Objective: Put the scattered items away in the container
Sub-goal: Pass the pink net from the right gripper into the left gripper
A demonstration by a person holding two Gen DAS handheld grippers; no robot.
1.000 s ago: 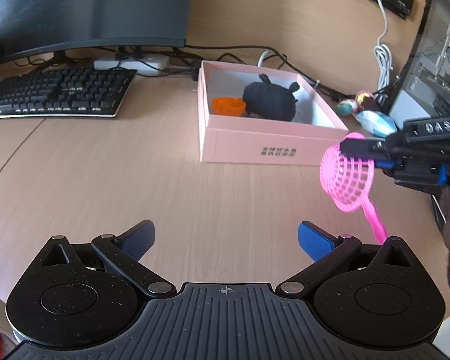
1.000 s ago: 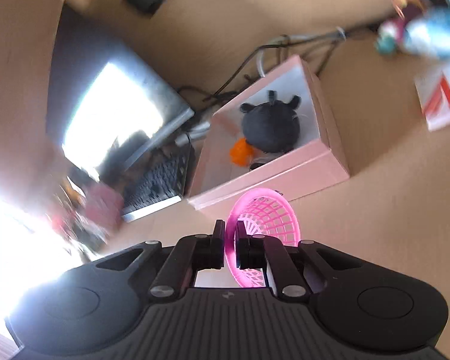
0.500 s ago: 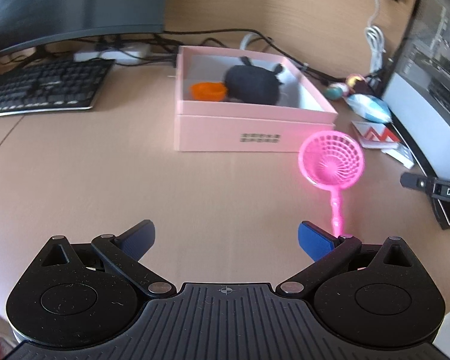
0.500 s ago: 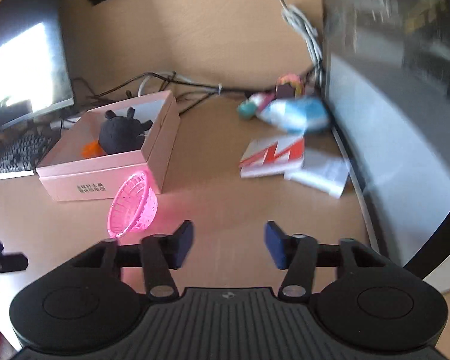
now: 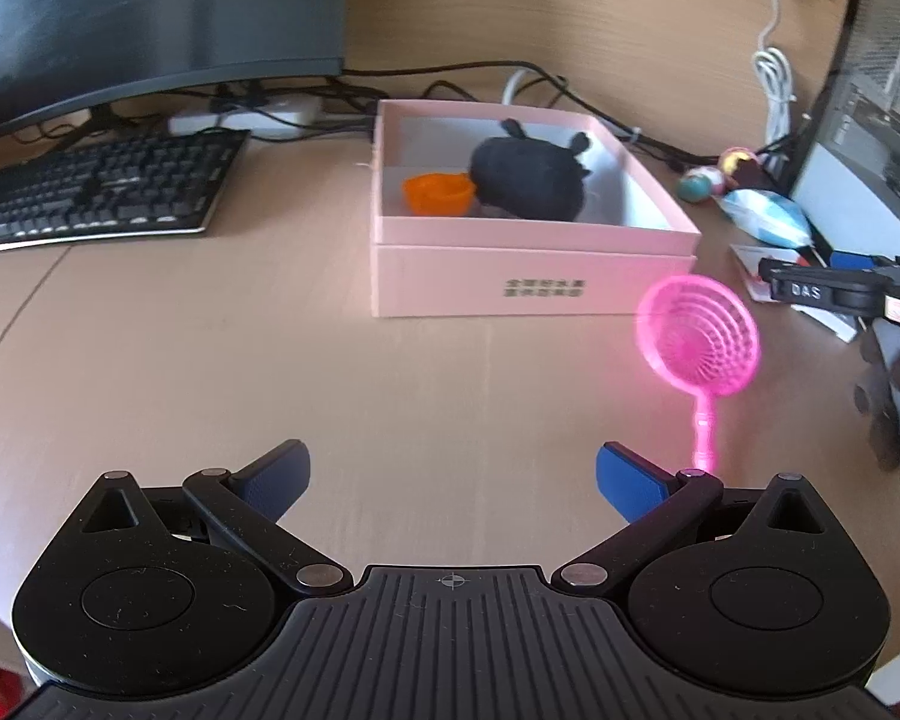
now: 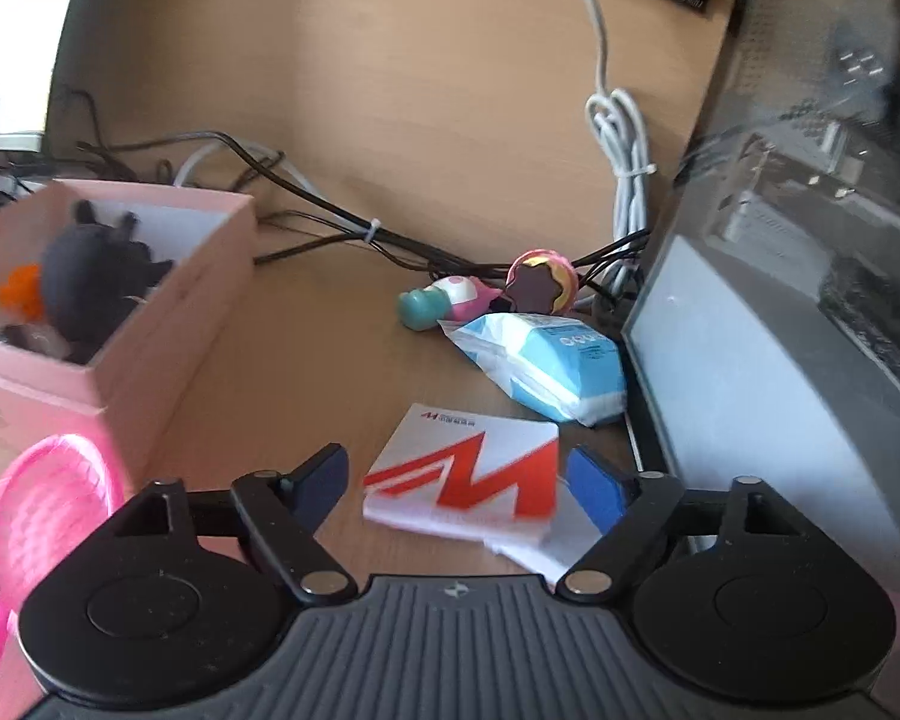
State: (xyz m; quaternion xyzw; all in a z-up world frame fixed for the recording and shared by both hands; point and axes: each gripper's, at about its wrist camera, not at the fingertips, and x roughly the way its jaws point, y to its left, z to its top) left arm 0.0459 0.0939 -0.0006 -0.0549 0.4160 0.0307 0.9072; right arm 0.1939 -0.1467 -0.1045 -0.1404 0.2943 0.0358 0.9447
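Note:
A pink box [image 5: 510,285] stands on the desk with a black plush toy [image 5: 528,180] and an orange cup [image 5: 438,193] inside. A pink toy strainer [image 5: 699,339] lies on the desk right of the box; it also shows in the right wrist view [image 6: 48,510]. My left gripper [image 5: 453,474] is open and empty, short of the box. My right gripper [image 6: 459,480] is open and empty over a white card with red stripes [image 6: 468,474]. Beyond it lie a blue tissue pack [image 6: 546,366], a teal-pink toy [image 6: 444,303] and a donut toy [image 6: 540,285].
A keyboard [image 5: 90,192] and a monitor [image 5: 150,18] stand at the left. A dark computer case [image 6: 798,276] stands at the right. Black and white cables [image 6: 624,138] run along the back wall.
My right gripper let go of the pink strainer, which now lies on the desk. The gripper opened and swung right toward the white card. My left gripper moved closer to the box.

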